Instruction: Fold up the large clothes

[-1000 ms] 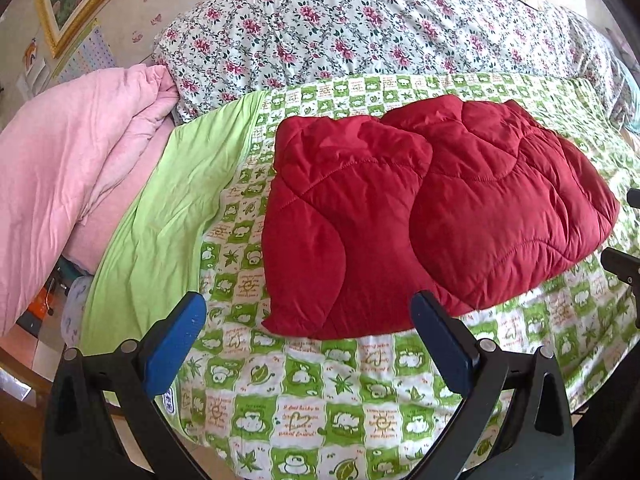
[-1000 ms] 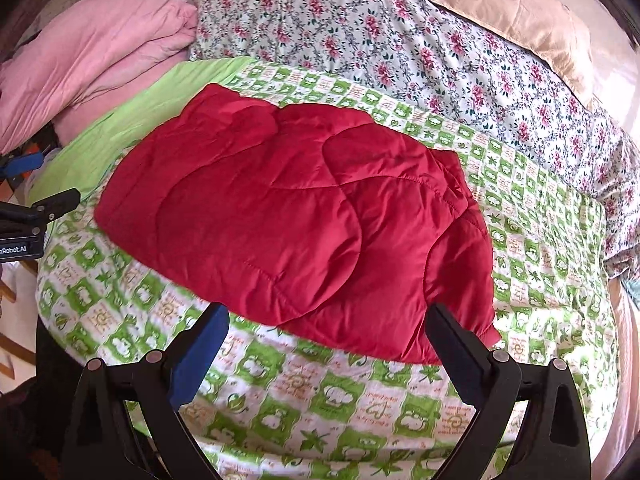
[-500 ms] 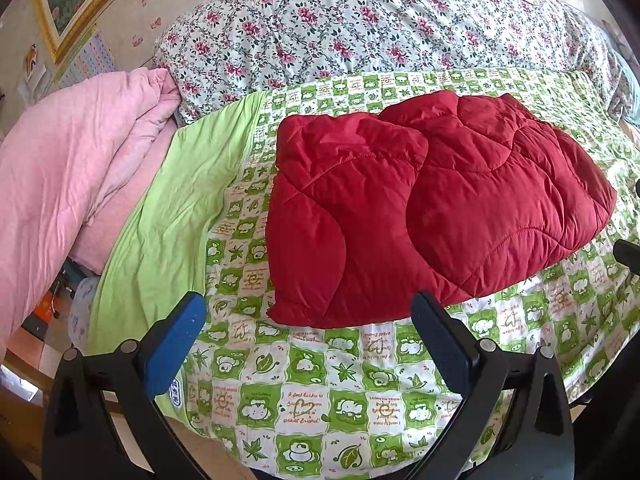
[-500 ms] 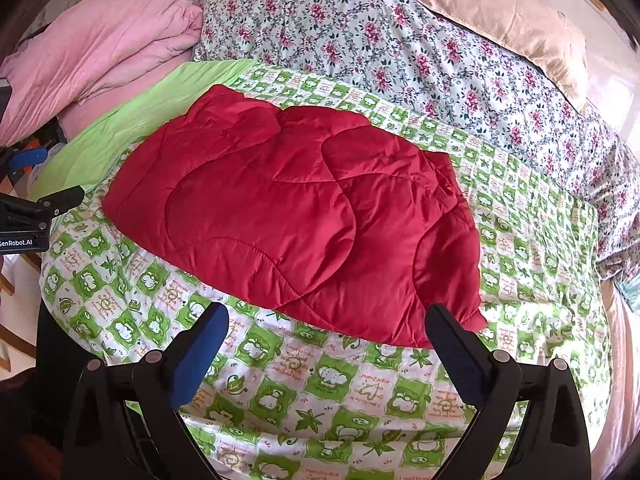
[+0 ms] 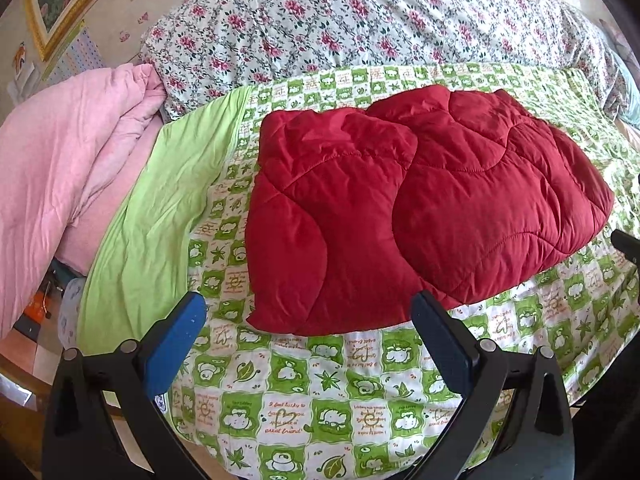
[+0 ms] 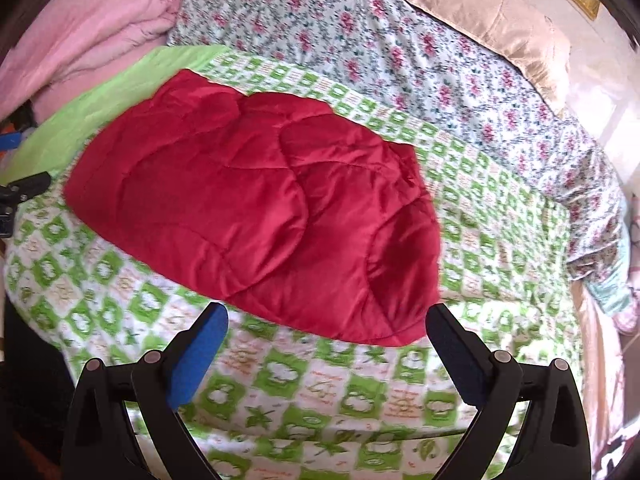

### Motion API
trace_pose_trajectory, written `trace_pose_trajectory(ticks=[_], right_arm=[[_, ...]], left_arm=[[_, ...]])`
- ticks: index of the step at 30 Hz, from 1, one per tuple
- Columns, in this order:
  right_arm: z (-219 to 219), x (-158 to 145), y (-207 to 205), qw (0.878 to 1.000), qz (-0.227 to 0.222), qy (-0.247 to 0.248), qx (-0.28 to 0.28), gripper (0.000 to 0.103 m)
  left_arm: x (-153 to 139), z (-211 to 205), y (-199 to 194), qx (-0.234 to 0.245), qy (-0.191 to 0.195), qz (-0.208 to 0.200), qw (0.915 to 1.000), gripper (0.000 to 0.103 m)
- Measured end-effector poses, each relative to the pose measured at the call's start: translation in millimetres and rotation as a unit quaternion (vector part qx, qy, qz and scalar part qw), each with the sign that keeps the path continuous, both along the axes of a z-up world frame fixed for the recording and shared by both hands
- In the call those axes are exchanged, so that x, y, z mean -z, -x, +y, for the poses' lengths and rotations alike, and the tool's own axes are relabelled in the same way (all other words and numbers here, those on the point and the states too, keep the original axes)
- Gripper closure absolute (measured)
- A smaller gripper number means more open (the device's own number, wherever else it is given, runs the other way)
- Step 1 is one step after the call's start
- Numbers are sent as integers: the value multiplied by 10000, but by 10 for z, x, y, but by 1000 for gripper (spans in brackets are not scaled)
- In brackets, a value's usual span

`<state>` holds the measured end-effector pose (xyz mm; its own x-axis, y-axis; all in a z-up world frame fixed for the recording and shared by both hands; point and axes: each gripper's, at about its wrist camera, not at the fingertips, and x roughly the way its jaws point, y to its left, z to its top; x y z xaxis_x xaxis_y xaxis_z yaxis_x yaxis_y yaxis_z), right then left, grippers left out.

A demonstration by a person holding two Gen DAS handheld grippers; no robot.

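I've got the red quilted jacket (image 5: 420,208) lying folded into a compact bundle on the green-and-white patterned sheet (image 5: 320,392), roughly mid-bed, one padded layer lapped over the other. My left gripper (image 5: 308,320) hangs over the near edge of the bed with its jaws spread wide and nothing between them; its blue pads (image 5: 176,344) frame the jacket's near hem without touching it. My right gripper (image 6: 326,328) sits wide apart too, empty, just short of the jacket's near corner, and that view is a little blurred. From the right side I can see the left tool's black tip poking in at the far left edge. Beyond the jacket there's a floral duvet (image 5: 360,20) along the back, a pink blanket (image 5: 60,160) heaped at the left, a plain lime-green strip (image 5: 152,220) beside it, and a beige pillow (image 6: 492,28) on top of the floral cover.
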<state>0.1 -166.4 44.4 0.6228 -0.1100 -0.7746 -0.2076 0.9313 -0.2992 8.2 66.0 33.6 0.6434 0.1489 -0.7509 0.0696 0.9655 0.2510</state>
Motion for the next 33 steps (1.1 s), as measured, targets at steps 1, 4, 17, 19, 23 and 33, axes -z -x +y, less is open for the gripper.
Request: trace_pose_trajectory(ticks=[1, 4, 17, 19, 23, 33], right_arm=[[-26, 9, -28, 10000, -6, 64, 54, 3], [-97, 34, -107, 9997, 38, 168, 149, 3], [-242, -117, -261, 9995, -210, 198, 120, 2], [-269, -177, -279, 9994, -282, 144, 129, 2], [-287, -238, -347, 9992, -356, 160, 117, 1], [-201, -197, -501, 9992, -291, 269, 29, 1]], left_arm=[[1, -26, -14, 7, -40, 10, 10000, 0], [-14, -111, -49, 43, -175, 9, 9998, 0], [-126, -389, -212, 151, -522, -79, 9985, 0], [-124, -404, -240, 150, -543, -66, 9984, 0], [-121, -414, -292, 143, -556, -46, 9983, 0], [-44, -381, -439, 60, -555, 45, 9984, 0]])
